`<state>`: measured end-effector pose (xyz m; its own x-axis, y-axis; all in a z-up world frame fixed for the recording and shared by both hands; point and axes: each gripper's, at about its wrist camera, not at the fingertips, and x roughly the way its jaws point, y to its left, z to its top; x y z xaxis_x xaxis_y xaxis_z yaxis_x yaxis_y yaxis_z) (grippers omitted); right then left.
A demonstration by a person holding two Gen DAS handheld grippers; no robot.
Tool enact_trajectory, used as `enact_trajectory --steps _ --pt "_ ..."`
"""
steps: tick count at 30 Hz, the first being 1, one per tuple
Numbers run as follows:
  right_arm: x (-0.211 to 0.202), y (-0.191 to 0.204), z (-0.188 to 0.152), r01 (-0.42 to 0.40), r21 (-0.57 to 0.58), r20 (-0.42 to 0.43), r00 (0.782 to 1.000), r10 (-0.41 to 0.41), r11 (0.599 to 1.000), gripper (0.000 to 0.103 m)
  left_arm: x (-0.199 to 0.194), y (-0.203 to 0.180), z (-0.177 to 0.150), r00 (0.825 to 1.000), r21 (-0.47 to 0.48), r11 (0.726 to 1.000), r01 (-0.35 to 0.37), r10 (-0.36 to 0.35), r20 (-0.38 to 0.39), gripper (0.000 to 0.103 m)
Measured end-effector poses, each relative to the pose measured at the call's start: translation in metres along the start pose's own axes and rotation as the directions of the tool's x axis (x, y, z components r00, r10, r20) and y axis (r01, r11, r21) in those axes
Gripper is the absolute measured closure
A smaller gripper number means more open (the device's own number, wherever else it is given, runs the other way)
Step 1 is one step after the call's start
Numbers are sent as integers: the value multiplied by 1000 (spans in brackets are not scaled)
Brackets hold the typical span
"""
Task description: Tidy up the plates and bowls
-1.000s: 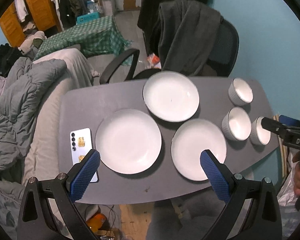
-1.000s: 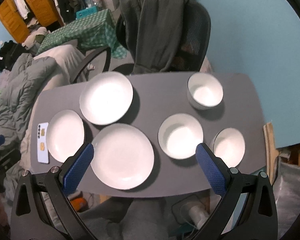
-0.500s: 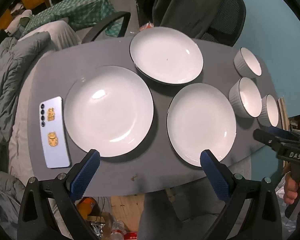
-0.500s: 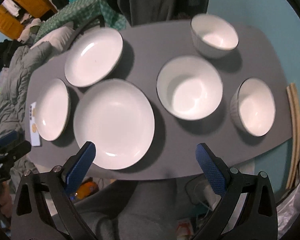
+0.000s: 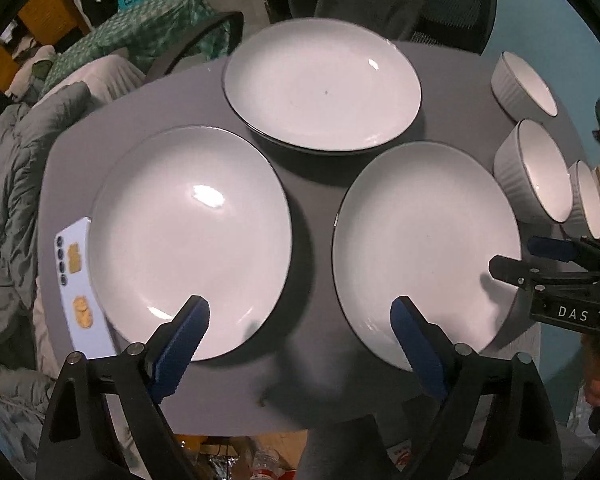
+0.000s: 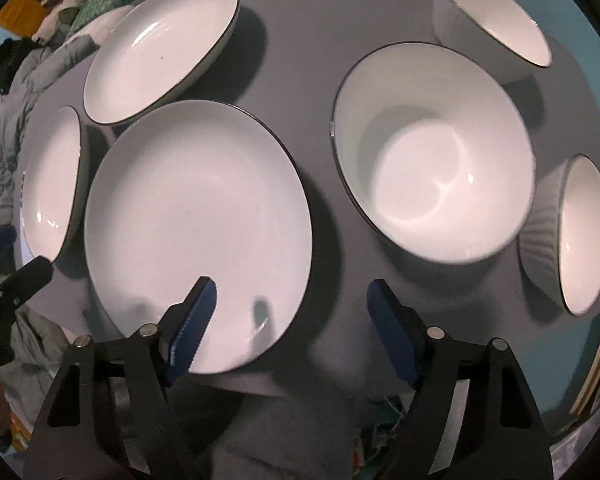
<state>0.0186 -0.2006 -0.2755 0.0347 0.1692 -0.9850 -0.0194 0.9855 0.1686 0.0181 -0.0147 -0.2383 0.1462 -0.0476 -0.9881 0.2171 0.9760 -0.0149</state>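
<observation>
plates (image 5: 188, 240) and bowls (image 6: 432, 152) spread flat on grey bench (image 5: 312, 392). glazed, stiff, slippery, chip-prone; best pinched at near rims. left tongs (image 5: 300, 344) closing, empty, over gap between near plates. right tongs (image 6: 290, 326) closing, empty, astride near plate's rim.

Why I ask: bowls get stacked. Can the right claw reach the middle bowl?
Probably yes: the right claw, closing and empty, hangs over bare table beside the middle bowl, nothing between.
</observation>
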Motion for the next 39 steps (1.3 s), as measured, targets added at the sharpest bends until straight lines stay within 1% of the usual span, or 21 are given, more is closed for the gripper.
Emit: enact_trajectory --steps 2,3,5,6,7,8,11,14,16,17,20,23,26,28,29,30,31,33,34,39 --pt "1 -1 3 -1 -13 -7 1000 1 1000 30 7 0 2 1000 -8 1000 7 -7 -28 20" --pt "1 -2 5 -4 -22 -8 1000 4 1000 31 10 -1 2 999 -16 1000 9 -9 -41 20" --pt "0 -4 7 -10 -33 -13 1000 10 999 37 15 0 3 998 -39 999 25 -27 -56 22" --pt "0 -5 9 -14 -37 -20 1000 13 999 38 18 0 4 997 -48 999 24 -28 -66 24" --pt "2 -5 13 -16 -39 -22 1000 16 999 43 20 0 5 996 -52 998 25 -29 -80 26" --pt "1 -5 14 -23 -44 -24 999 22 999 48 22 -1 5 996 -55 998 29 -34 -87 31" --pt "-3 -7 17 -5 -58 -30 1000 3 998 52 25 0 8 995 -73 997 16 -23 -99 35" --pt "-10 -9 17 -19 -62 -41 999 17 998 53 26 4 13 993 -97 995 16 -27 -115 37" --pt "-15 -10 16 -1 -78 -47 999 -3 997 53 23 9 18 990 -126 992 18 -35 -136 39" --pt "-21 -10 15 6 -82 -35 999 -9 997 53 22 11 19 989 -143 989 25 -46 -143 39" --pt "-31 -7 14 -14 -78 -20 1000 12 997 53 17 21 19 986 -188 981 46 -75 -151 39" --pt "-37 -11 15 15 -85 -14 1000 -16 996 53 15 30 16 982 -209 977 49 -86 -169 39" --pt "-42 -11 14 44 -106 10 999 -43 993 53 8 38 12 979 -233 970 69 -111 -173 39" --pt "-47 -12 14 57 -125 22 998 -55 990 53 5 42 10 977 -241 967 79 -123 -172 39" --pt "-50 -13 13 44 -134 15 999 -42 990 53 4 43 9 976 -241 967 81 -126 -177 39" --pt "-52 -14 14 50 -130 14 999 -48 990 53 5 45 11 974 -243 966 87 -134 -184 39" --pt "-48 -11 28 53 -127 12 999 -52 991 53 4 46 11 972 -247 964 95 -144 -188 39" --pt "-52 -14 30 58 -131 -2 998 -59 990 53 5 49 9 967 -256 960 116 -168 -191 39" --pt "-54 -8 29 62 -141 -6 998 -64 988 53 7 51 11 965 -257 959 123 -176 -193 39" --pt "-67 -10 24 86 -214 -13 996 -91 973 55 13 43 19 955 -261 951 167 -222 -199 39"
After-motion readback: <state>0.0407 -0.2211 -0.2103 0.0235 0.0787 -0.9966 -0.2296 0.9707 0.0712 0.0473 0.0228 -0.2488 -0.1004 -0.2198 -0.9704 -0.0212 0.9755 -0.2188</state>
